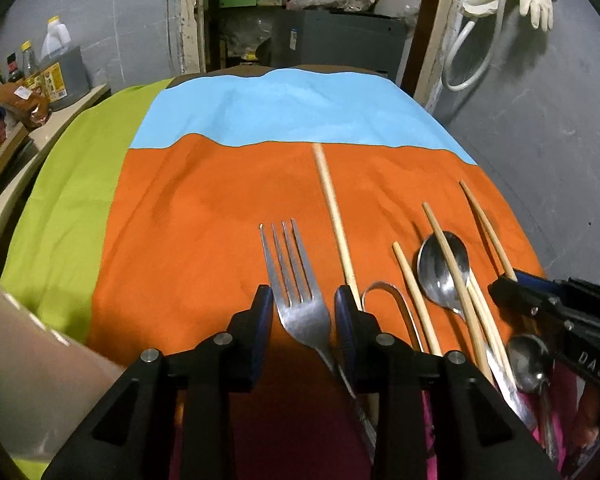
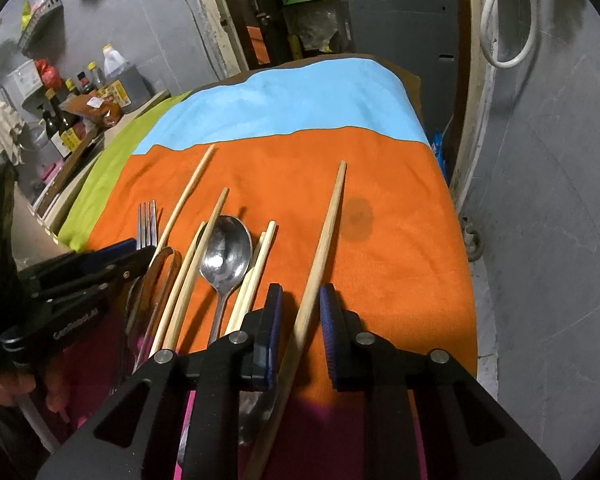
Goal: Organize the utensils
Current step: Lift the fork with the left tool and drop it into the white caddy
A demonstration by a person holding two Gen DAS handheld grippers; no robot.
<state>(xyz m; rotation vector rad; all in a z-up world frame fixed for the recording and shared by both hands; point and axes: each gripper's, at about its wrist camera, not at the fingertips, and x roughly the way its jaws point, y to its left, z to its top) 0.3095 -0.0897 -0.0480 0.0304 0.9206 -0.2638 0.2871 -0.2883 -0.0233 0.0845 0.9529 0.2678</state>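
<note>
On the orange cloth [image 1: 188, 248] lies a steel fork [image 1: 296, 280], its head between the fingers of my left gripper [image 1: 304, 300]. The jaws stand narrow, with a thin gap on each side of the fork. To its right lie a long chopstick [image 1: 334, 212], a spoon [image 1: 444, 268] and several more chopsticks [image 1: 414, 296]. My right gripper [image 2: 301, 300] straddles a separate chopstick [image 2: 328, 232], and its pads stay just off the wood. The spoon [image 2: 226, 252] and the fork [image 2: 147, 220] lie to the left of that.
A tan container [image 1: 28, 360] stands at the near left. A shelf with bottles [image 2: 64, 120] runs along the left wall. The table drops off at the right edge [image 2: 464, 264] to a grey floor. Blue cloth [image 1: 284, 108] covers the far end.
</note>
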